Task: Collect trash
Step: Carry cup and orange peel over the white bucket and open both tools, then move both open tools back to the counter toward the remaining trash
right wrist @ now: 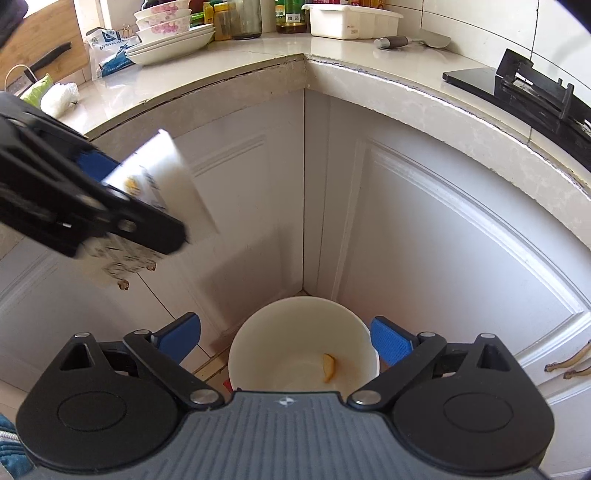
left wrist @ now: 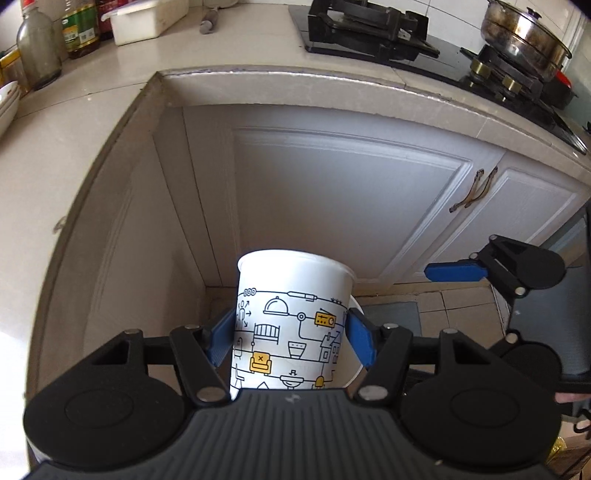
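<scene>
Left wrist view: left gripper [left wrist: 291, 341] jaws pinch the printed paper cup [left wrist: 291, 314] mid-wall, carried over the floor toward the white bin [right wrist: 303, 343] in the cabinet corner. Right gripper [right wrist: 286, 341] jaws spread, empty – lemon scrap [right wrist: 329, 367] lies inside the bin.

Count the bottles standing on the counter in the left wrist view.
2: a clear bottle at the far left and an oil bottle right beside it. A dark container behind them may be a third.

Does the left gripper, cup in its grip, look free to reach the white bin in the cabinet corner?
Probably yes: the left gripper holds the paper cup near the bin, whose mouth is uncovered; the open right gripper above it may crowd it.
</scene>
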